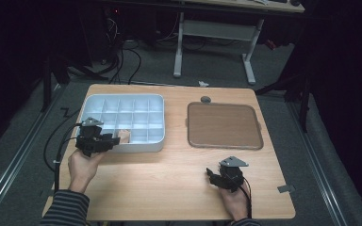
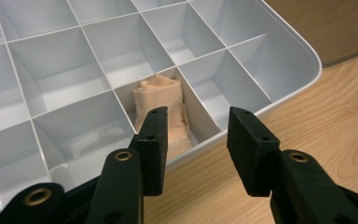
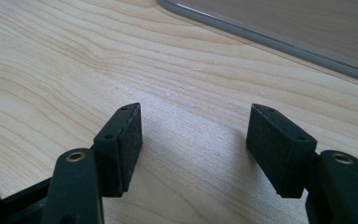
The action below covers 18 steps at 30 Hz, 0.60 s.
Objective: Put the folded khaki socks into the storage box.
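A white organiser tray (image 1: 155,99) with several compartments sits at the table's back left. A rolled beige cloth (image 1: 124,136) (image 2: 161,100) lies in a compartment of its front row. My left gripper (image 1: 114,139) (image 2: 196,140) hovers at the tray's front edge (image 2: 261,109), just short of the cloth, jaws apart with nothing between them. My right gripper (image 1: 210,176) (image 3: 196,140) rests low over bare wood near the table's front right, jaws wide with nothing between them.
A brown mat with a grey rim (image 1: 224,125) (image 3: 270,42) lies at the back right of the wooden table (image 1: 169,174). A small grey disc (image 1: 205,99) sits behind it. A desk frame (image 1: 212,37) stands on the floor beyond.
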Motion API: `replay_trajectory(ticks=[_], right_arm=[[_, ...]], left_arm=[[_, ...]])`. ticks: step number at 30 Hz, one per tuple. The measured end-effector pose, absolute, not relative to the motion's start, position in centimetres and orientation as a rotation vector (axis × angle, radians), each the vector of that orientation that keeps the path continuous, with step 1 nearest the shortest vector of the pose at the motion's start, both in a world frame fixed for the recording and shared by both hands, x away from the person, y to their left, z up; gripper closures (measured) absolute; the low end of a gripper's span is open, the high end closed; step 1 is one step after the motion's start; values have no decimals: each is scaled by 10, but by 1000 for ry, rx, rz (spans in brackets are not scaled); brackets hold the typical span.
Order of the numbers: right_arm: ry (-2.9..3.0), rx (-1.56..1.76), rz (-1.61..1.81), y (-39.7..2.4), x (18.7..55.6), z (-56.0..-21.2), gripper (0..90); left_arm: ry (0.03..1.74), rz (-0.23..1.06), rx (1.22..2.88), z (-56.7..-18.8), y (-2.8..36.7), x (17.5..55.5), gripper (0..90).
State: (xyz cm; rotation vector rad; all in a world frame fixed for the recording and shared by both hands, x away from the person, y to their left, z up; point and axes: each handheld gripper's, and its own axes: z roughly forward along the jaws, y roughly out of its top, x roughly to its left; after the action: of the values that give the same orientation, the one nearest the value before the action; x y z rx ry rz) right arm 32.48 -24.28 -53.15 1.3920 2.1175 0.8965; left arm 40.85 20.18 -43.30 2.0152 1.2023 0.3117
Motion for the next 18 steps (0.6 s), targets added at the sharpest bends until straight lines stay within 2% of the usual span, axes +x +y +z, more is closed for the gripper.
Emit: replay_trajectory(ticks=[18], right_arm=[[2121,1391,903,-243,325,-532,353]], left_arm=[[1166,301,2020,-438,184,391,544]])
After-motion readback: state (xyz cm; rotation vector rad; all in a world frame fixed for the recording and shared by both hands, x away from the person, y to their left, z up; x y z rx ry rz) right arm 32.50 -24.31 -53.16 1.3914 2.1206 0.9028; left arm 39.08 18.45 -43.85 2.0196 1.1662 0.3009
